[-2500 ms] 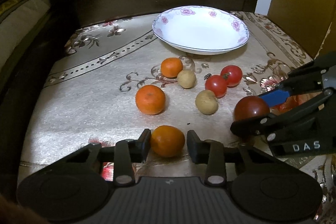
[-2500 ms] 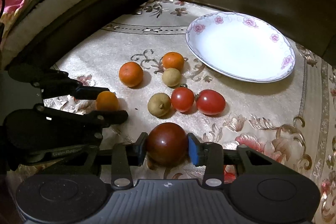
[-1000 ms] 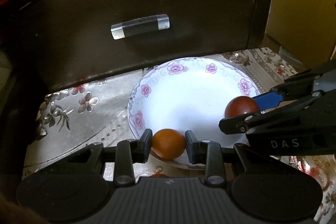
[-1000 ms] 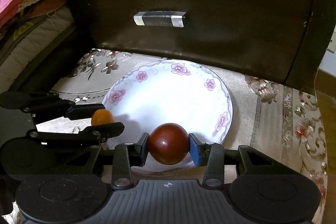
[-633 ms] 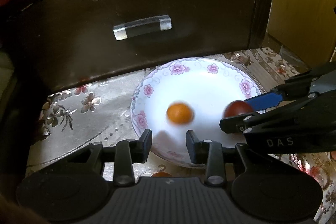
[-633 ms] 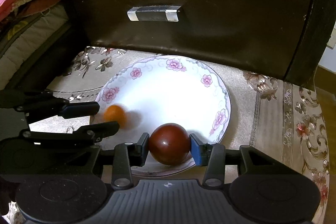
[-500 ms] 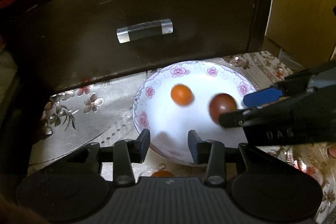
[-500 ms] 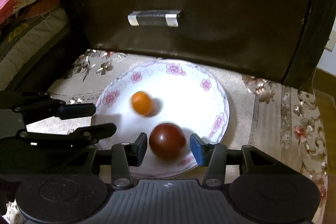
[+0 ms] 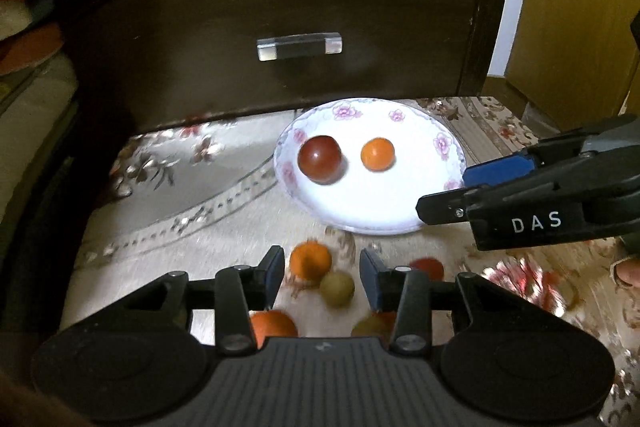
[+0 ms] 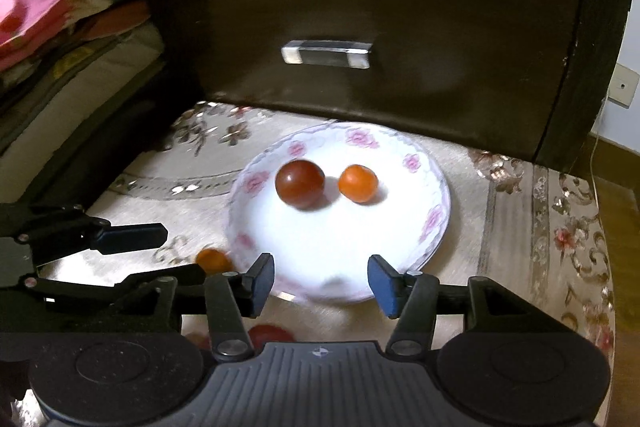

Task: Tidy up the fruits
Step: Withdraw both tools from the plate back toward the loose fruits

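A white floral plate [image 9: 440, 147] [image 10: 434, 219] sits on the patterned cloth and holds a dark red tomato [image 9: 320, 159] [image 10: 300, 183] and a small orange [image 9: 377, 154] [image 10: 358, 183], side by side and apart. My left gripper [image 9: 322, 273] is open and empty, back from the plate, above an orange [image 9: 310, 260] and a tan round fruit [image 9: 337, 289]. My right gripper [image 10: 320, 279] is open and empty at the plate's near rim; it also shows in the left wrist view [image 9: 460, 193].
A dark drawer front with a clear handle [image 9: 299, 46] [image 10: 326, 54] stands right behind the plate. More fruits lie near the left gripper: an orange [image 9: 274, 327], a red tomato [image 9: 428, 267]. Folded bedding [image 10: 60, 27] is at left.
Both grippers opened and let the orange and the dark tomato into the plate, where they rolled to the far side. Both grippers pulled back from the plate.
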`<state>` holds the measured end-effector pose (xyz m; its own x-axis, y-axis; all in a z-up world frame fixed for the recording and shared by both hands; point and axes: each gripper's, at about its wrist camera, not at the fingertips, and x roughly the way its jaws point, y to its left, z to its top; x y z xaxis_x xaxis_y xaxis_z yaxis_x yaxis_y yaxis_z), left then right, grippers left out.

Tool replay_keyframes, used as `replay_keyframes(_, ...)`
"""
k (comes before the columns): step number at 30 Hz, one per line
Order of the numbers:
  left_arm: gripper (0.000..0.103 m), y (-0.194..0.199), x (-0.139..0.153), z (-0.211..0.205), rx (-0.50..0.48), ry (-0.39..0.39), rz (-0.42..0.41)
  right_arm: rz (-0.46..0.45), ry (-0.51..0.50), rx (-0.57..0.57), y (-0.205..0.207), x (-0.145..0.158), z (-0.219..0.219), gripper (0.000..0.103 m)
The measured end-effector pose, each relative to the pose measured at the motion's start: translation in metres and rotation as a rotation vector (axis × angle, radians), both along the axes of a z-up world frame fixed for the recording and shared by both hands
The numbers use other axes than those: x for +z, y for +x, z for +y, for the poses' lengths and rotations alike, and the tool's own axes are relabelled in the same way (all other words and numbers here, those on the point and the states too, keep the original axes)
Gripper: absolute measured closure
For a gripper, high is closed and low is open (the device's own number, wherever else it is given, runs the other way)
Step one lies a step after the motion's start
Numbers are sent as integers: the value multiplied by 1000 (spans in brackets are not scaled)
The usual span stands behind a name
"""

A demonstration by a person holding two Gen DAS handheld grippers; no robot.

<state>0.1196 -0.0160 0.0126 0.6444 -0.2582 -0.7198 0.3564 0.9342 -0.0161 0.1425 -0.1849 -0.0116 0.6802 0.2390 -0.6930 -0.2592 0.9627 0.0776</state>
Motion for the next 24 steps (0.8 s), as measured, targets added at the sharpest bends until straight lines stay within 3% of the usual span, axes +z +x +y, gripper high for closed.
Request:
replay_keyframes(5,55,-22,4,14,40,-42,9,3,1,-5,-24,3,5,53)
replay_keyframes(14,55,-61,6,19,74,-25,15,26,3,-54,-66,3,-8,52)
replay_keyframes(24,51,-59,2,9,-2,33,-3,1,-32,-23,-88,3,-4,49)
